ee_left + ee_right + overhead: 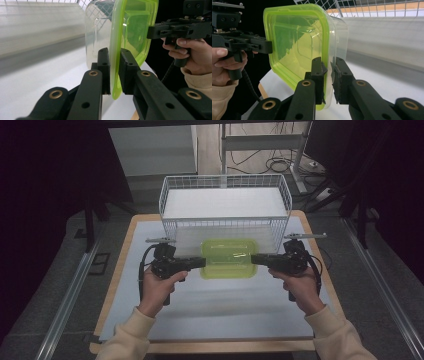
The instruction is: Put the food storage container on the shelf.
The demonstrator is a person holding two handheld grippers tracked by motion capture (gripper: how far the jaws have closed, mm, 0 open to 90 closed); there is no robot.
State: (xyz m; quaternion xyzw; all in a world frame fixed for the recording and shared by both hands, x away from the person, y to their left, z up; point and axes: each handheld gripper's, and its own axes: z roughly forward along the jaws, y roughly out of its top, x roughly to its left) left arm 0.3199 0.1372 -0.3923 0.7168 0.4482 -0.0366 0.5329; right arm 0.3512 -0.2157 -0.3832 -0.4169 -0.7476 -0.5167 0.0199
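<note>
Left hand-held gripper (200, 263) and right hand-held gripper (256, 259) each clamped on opposite rims of green-lidded container (229, 258).

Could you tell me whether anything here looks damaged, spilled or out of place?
Nothing stands out. The clear container with the green lid looks intact and empty, pinched by its rim by the left gripper and right gripper before the white wire basket.

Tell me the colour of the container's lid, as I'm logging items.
Translucent lime green, on a clear container; the lid shows best in the right gripper view.
</note>
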